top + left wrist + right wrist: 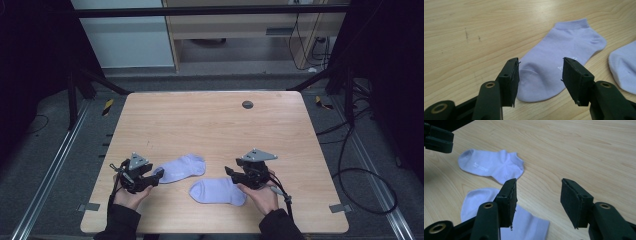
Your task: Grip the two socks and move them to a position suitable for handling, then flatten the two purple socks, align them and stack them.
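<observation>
The left gripper (pixel 152 178) stood with its jaws spread wide and nothing between the pads; in the left gripper view (pixel 540 76) the toe end of the far sock (pixel 560 66) lay flat on the table (pixel 474 30) just ahead of and under the gap, not touched by either pad. That sock ran away from the jaws, its cuff at the far end and slightly to the right of them, with faint white lettering beside the right jaw. The rounded toe of the near sock (pixel 624 67) showed off to the right of that gripper, apart from the first sock. The right gripper (pixel 231 172) was likewise wide apart and held nothing; in the right gripper view (pixel 538 200) the near sock (pixel 499 217) lay below and to the left of its left jaw, partly hidden behind it, while bare wood showed between the pads. The far sock (pixel 491 166) lay farther ahead and to the left of those jaws, and a dark part of the left gripper (pixel 437 137) showed beyond it at the upper left. From the high view, the far sock (pixel 181 167) lay just right of the left gripper, and the near sock (pixel 217 191) lay just left of the right gripper, close to the person's right hand (pixel 260 195). The two socks lay near each other without overlapping, both flat on the table (pixel 210 120) between the two grippers.
</observation>
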Demonstrator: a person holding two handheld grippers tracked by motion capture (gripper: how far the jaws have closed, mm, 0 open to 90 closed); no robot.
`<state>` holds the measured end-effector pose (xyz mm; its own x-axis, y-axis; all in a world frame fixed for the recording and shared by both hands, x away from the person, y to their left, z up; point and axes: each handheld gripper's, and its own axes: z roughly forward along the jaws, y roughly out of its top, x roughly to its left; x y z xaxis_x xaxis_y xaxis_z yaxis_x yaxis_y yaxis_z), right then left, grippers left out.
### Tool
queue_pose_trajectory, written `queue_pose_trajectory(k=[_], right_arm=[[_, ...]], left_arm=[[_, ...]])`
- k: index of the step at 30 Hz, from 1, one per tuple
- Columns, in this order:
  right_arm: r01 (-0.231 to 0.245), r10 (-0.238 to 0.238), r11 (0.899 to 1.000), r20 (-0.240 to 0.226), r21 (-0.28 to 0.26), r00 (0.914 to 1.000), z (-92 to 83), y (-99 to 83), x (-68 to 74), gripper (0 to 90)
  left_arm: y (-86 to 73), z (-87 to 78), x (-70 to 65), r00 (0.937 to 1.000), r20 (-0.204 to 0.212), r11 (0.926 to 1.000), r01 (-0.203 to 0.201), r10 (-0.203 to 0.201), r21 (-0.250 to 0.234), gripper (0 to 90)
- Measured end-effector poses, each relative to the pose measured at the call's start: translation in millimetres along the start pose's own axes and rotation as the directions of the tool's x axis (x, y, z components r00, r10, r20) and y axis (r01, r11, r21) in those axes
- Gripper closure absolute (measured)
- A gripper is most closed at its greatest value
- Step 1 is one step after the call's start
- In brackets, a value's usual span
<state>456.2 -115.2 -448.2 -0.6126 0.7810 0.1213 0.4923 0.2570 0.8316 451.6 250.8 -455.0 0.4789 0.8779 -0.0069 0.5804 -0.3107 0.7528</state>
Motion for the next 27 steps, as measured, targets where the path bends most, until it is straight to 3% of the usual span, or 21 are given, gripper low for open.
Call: queue_pose_trajectory(k=[10,27], right_arm=[[-0.002,0.002,1.000,0.003,-0.007,1.0000,29.8,24.2,8.7,45.2],[0.000,-0.001,0.999,0.019,0.034,0.9998,73.5,36.4,16.9,49.3]], left_arm=[[-6.8,5.7,20.1,0.9987,-0.040,0.9993,0.032,-0.031,0.018,46.0],[-16.4,15.8,26.9,0.9972,-0.067,0.9982,0.035,-0.031,0.048,52.0]])
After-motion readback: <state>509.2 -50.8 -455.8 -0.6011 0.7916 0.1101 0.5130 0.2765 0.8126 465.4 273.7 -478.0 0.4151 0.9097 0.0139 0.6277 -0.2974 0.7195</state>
